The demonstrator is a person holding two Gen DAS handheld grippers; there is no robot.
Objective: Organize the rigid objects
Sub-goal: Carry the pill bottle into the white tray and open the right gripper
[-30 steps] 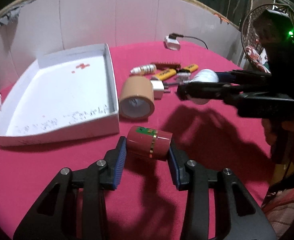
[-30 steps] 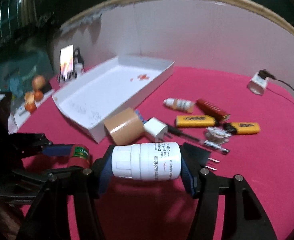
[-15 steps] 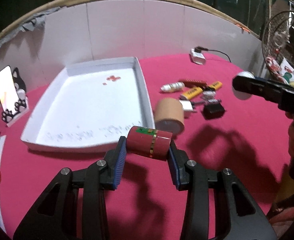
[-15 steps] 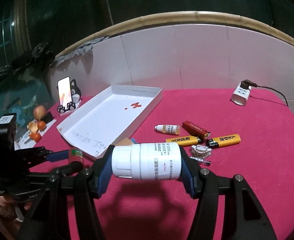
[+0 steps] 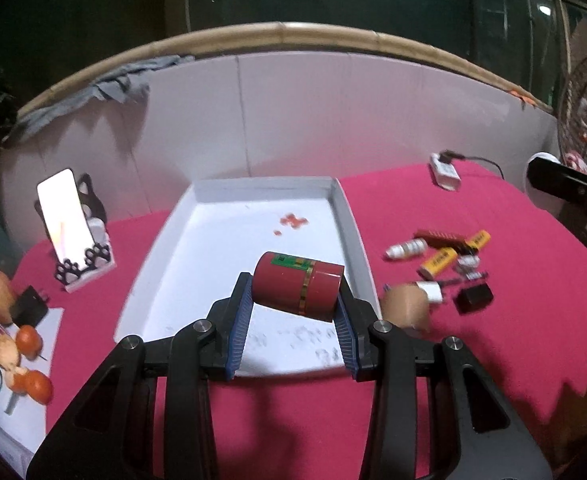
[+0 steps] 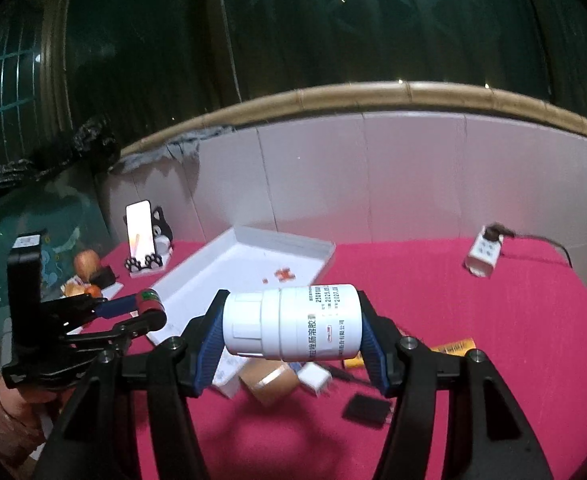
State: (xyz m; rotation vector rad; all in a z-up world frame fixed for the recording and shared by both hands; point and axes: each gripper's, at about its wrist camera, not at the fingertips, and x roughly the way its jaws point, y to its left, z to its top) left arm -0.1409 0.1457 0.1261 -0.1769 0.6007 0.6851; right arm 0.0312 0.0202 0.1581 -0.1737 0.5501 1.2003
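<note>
The left gripper (image 5: 293, 312) has its fingers clamped end to end on a red tin (image 5: 297, 286) with a gold band, held sideways over the white tray (image 5: 345, 216), probably for setting it inside. The right gripper (image 6: 291, 338) grips a white pill bottle (image 6: 291, 322) likewise, lying level above the clutter on the red counter (image 6: 473, 312), seemingly tray-bound too.

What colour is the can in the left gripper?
Dark red can with a gold band and green label; clearest in the left wrist view.
</note>
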